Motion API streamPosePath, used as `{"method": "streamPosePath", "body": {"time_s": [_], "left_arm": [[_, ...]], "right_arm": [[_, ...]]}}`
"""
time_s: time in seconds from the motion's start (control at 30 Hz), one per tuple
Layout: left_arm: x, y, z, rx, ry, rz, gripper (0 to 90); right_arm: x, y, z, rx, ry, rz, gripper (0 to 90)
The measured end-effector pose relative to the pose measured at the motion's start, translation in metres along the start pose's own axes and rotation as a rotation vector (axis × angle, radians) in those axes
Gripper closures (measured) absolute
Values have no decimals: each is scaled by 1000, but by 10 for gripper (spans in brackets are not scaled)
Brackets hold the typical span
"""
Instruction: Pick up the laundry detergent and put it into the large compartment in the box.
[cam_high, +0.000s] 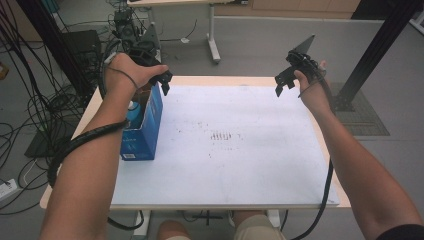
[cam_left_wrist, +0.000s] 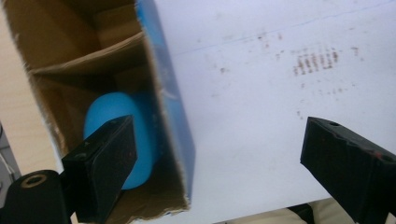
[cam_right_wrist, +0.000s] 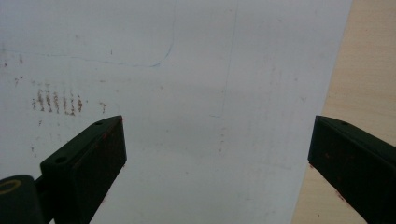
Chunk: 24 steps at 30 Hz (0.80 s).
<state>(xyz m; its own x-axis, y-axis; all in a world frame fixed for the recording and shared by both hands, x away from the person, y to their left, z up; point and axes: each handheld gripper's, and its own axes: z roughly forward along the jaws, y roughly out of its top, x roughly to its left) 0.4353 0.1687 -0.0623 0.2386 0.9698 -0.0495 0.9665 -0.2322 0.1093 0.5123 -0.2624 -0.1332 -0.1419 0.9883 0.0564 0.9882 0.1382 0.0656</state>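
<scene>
Jaws of my left hand-held gripper (cam_left_wrist: 219, 163) stand spread with nothing between them. It hangs over the open top of the blue box (cam_high: 145, 125), at the surface's (cam_high: 225, 165) left edge. The blue ball (cam_left_wrist: 119, 135) lies directly below and slightly toward the left jaw, inside the box against the blue wall, just beneath a cardboard divider. The ball is egg-shaped in the left gripper view; its long axis seems to run along the box's length, though one end is hidden behind the jaw. The box's long axis runs from my side toward the far edge. My right hand-held gripper (cam_right_wrist: 217, 168), jaws also spread and empty, hovers well apart over the surface's right margin, so I judge the left hand nearer.
</scene>
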Motion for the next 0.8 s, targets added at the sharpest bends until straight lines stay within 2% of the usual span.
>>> {"method": "streamPosePath", "body": {"time_s": [0.33,0.8], "left_arm": [[-35,7,-6,-8,-11,83,109],[-57,13,-5,-18,-36,143,97]], "right_arm": [[0,0,0,2,3,-3,42],[0,0,0,2,9,-4,42]]}}
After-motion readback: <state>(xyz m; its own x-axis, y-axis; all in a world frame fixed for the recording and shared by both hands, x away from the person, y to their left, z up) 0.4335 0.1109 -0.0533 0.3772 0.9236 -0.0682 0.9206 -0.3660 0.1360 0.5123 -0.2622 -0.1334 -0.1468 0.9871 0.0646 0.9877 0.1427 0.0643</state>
